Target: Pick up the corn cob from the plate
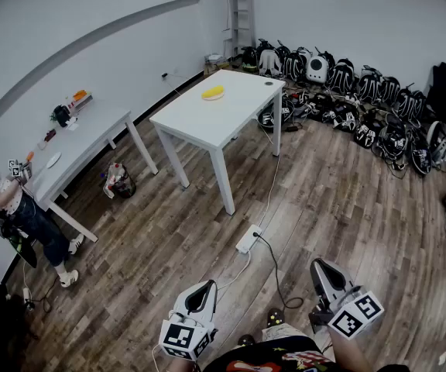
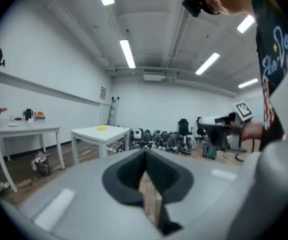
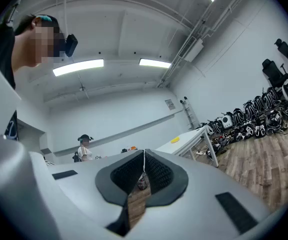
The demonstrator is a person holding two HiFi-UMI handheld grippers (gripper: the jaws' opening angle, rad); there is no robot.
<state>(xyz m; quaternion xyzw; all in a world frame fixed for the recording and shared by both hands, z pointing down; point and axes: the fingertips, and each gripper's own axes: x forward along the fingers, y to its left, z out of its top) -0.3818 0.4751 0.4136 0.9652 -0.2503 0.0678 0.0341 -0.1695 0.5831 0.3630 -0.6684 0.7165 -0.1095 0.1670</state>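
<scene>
Yellow object point(image 1: 213, 93) on white table point(image 1: 238, 103): too small to tell cob from plate | person point(image 1: 28, 222): cut by left edge | clutter point(image 1: 70, 108) on side table point(image 1: 91, 136): unidentifiable.

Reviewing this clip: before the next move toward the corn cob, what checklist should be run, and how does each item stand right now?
1. Target spotted: ok, a yellow item lies on the white table; cob and plate can't be told apart from here.
2. Table within reach: not ok, it stands far across the wooden floor.
3. Is the left gripper empty: ok, jaws together on nothing.
4. Is the right gripper empty: ok, jaws together on nothing.
5. Jaws open for a grasp: not ok, both shut.
6. Walking path: not ok, a power strip and cable lie on the way.
</scene>
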